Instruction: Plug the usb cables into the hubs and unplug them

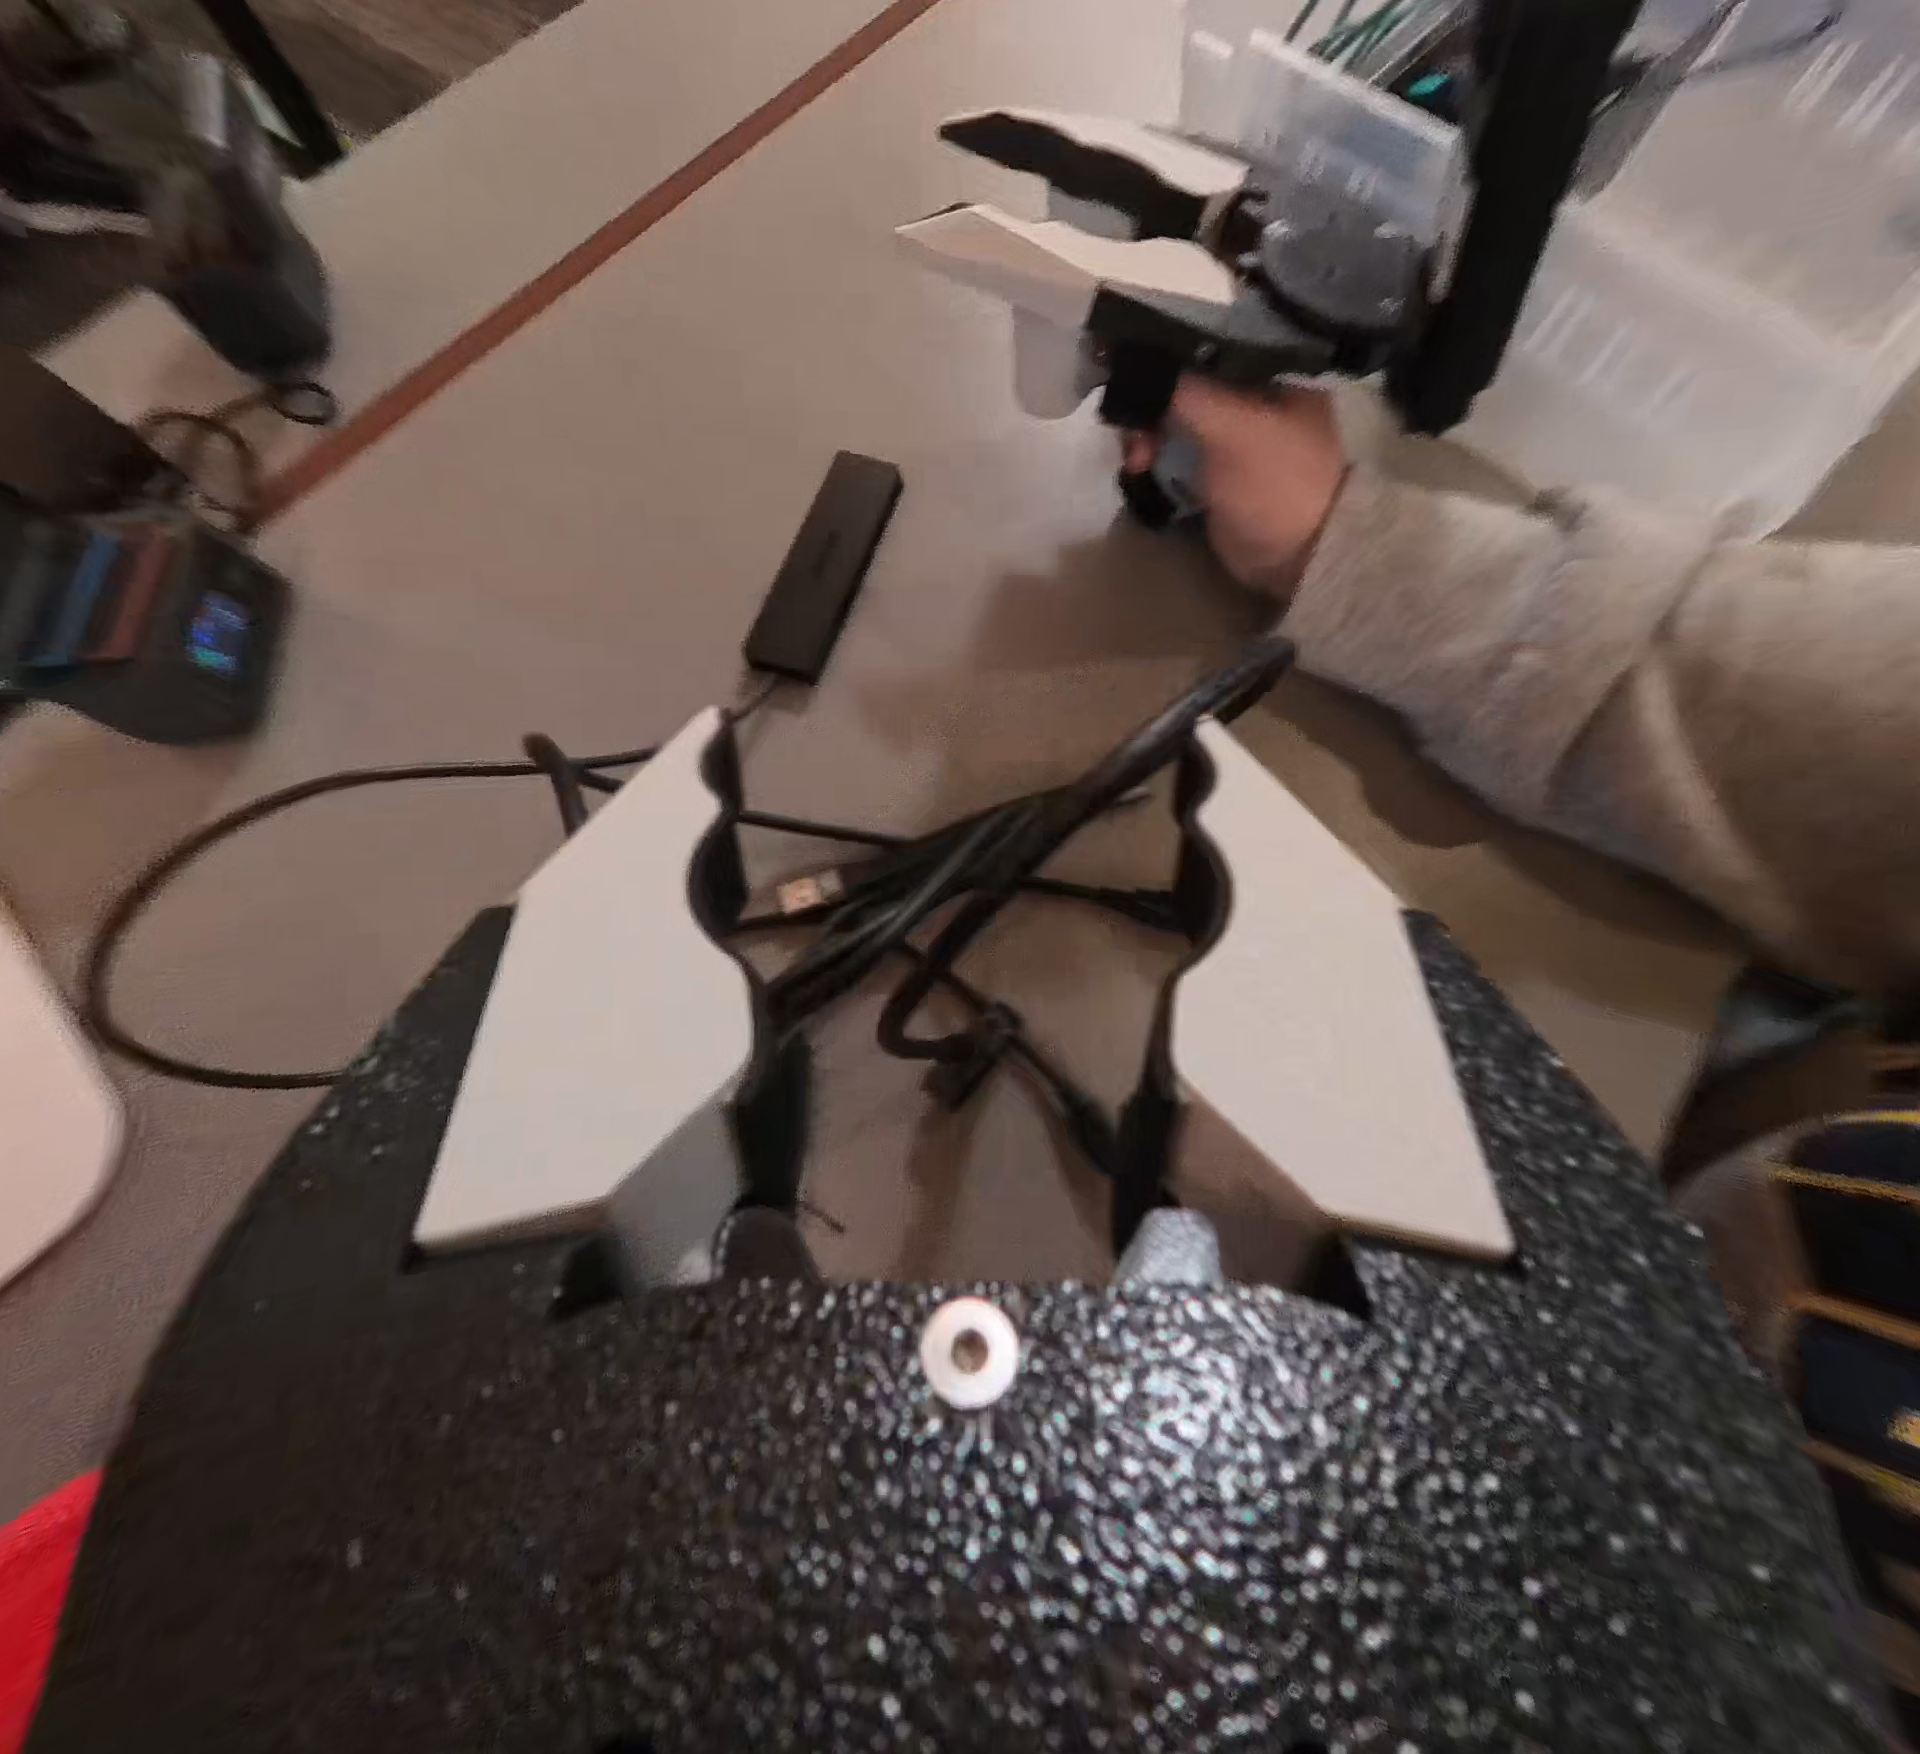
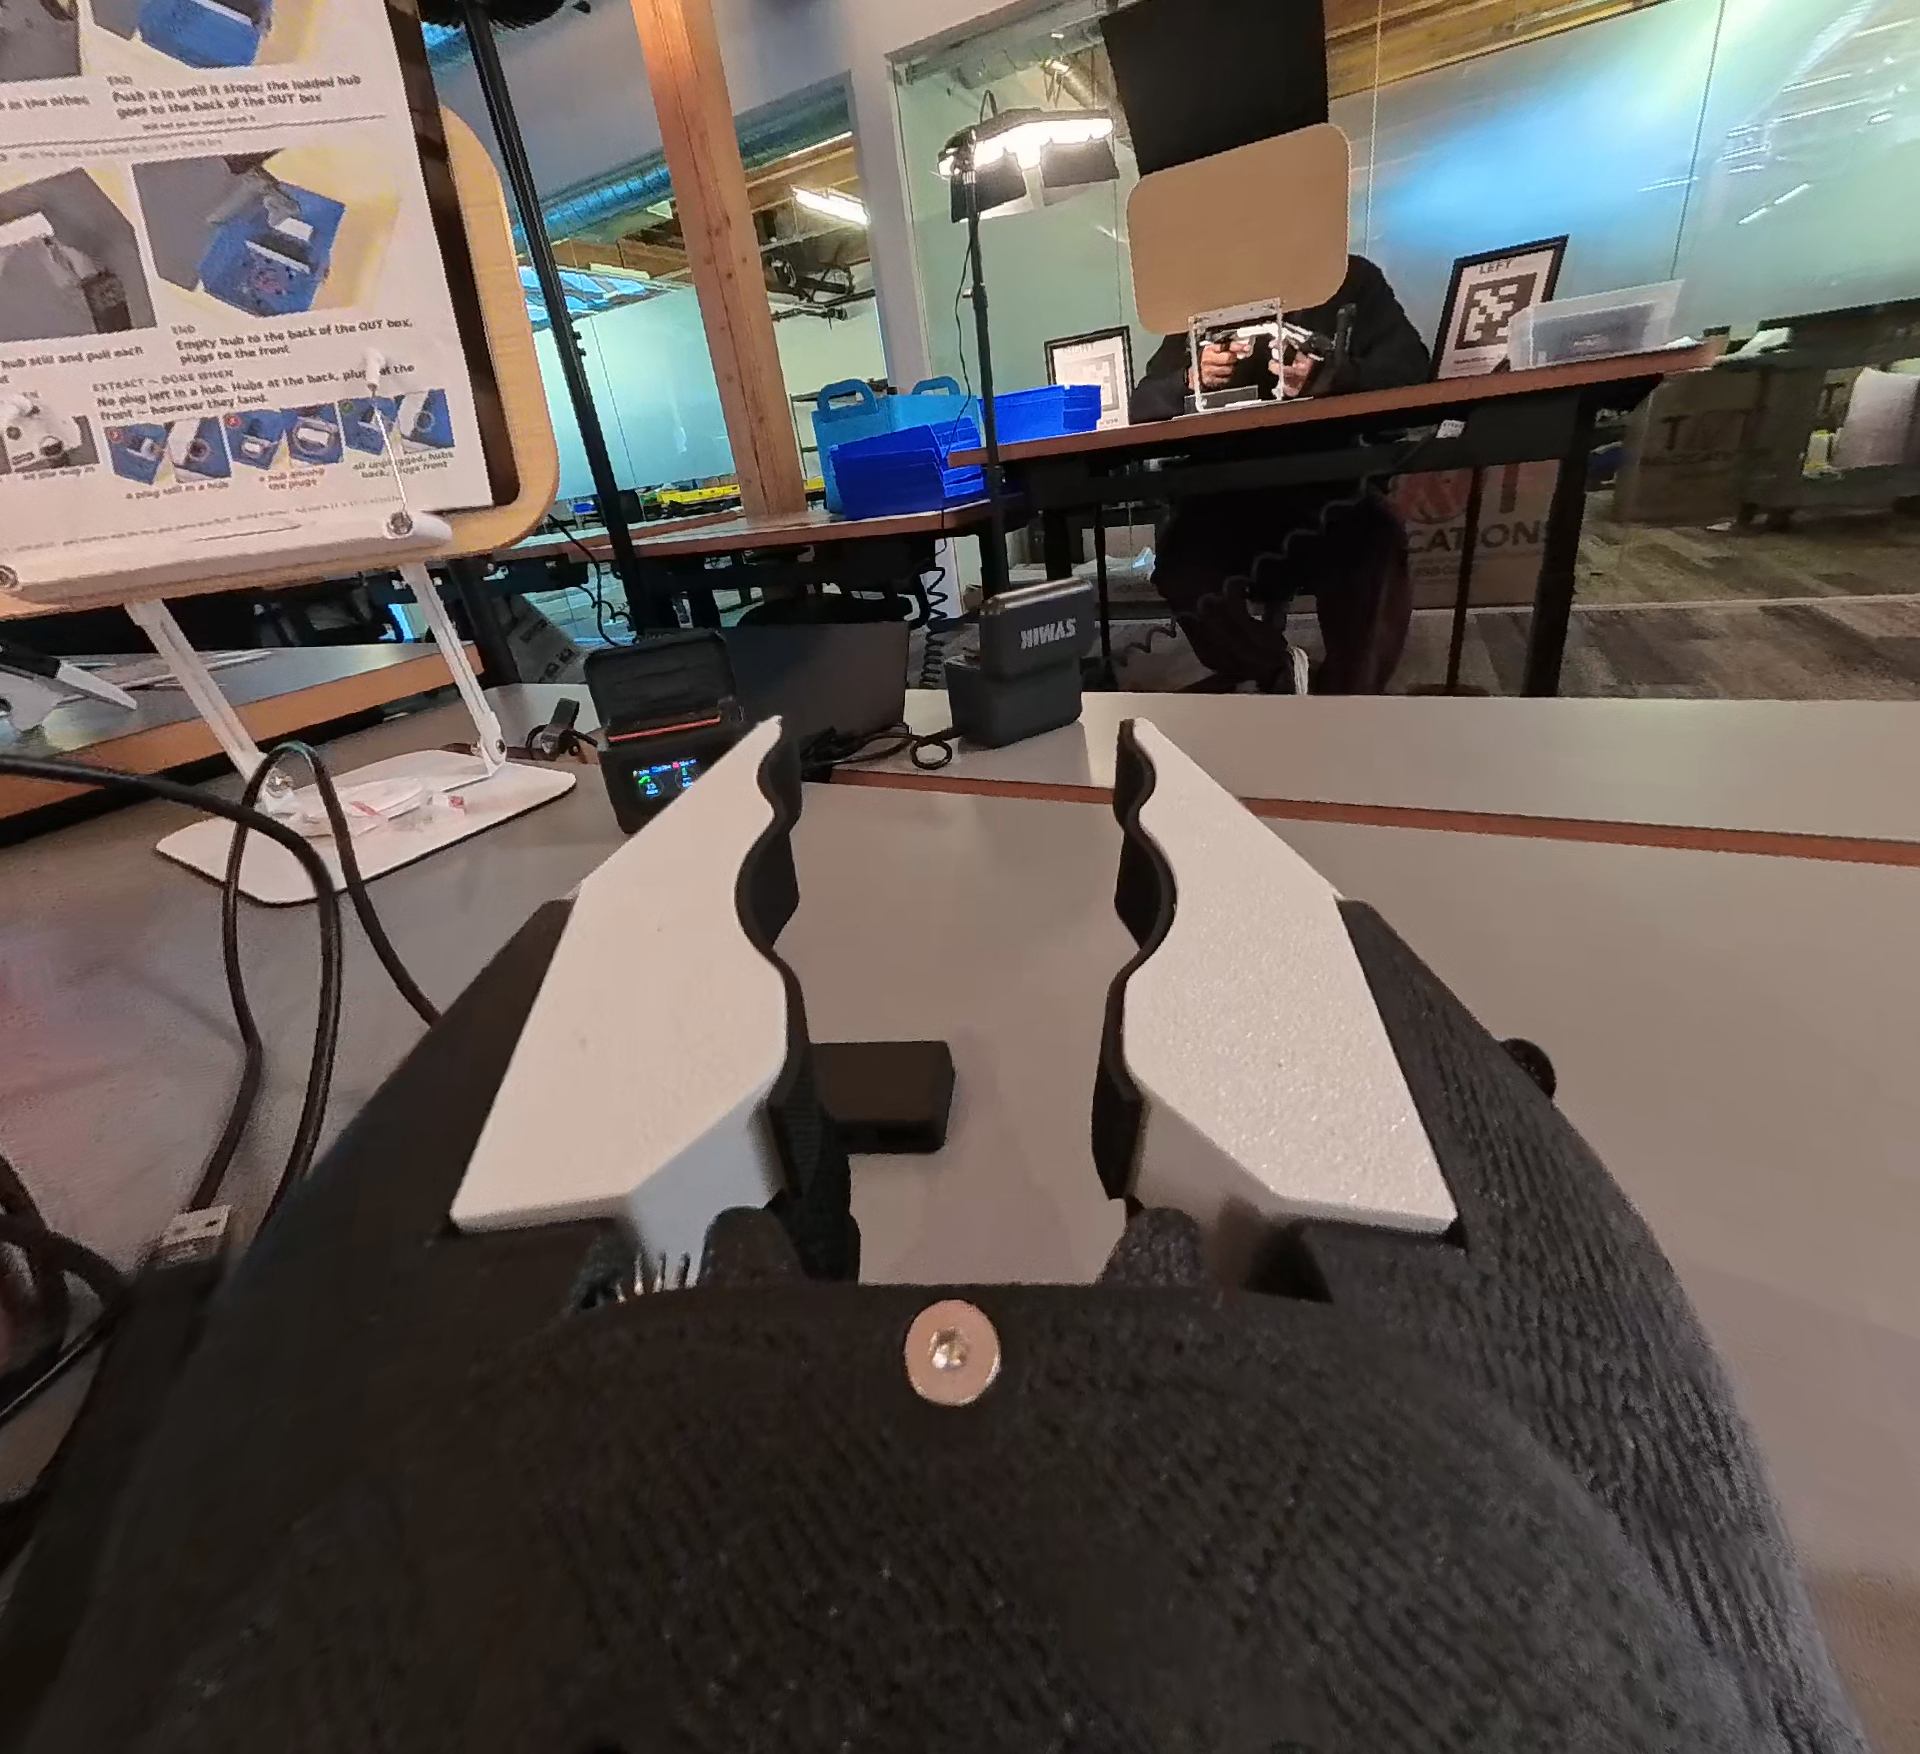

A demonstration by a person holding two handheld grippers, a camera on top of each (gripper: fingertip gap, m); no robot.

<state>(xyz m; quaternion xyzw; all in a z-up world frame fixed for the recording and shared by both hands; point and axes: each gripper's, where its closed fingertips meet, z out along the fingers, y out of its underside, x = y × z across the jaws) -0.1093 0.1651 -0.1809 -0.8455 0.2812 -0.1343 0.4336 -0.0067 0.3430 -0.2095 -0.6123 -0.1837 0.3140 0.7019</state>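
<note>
A slim black usb hub [image 1: 826,577] lies on the grey table; its end also shows low between the fingers in the right wrist view [image 2: 888,1096]. A tangle of black usb cables [image 1: 966,883] lies below my left gripper [image 1: 956,733], with a silver usb plug [image 1: 808,892] loose among them. My left gripper is open and empty above the tangle. My right gripper [image 2: 951,733] is open and empty, held above the table beyond the hub; it also shows in the left wrist view [image 1: 930,182]. Another usb plug [image 2: 192,1231] lies at the left.
A clear plastic bin [image 1: 1621,146] with cables stands at the back right. A black charger box with a small screen [image 2: 665,728] and a document stand [image 2: 343,800] stand at the far side. A person sits at another table [image 2: 1278,416] behind.
</note>
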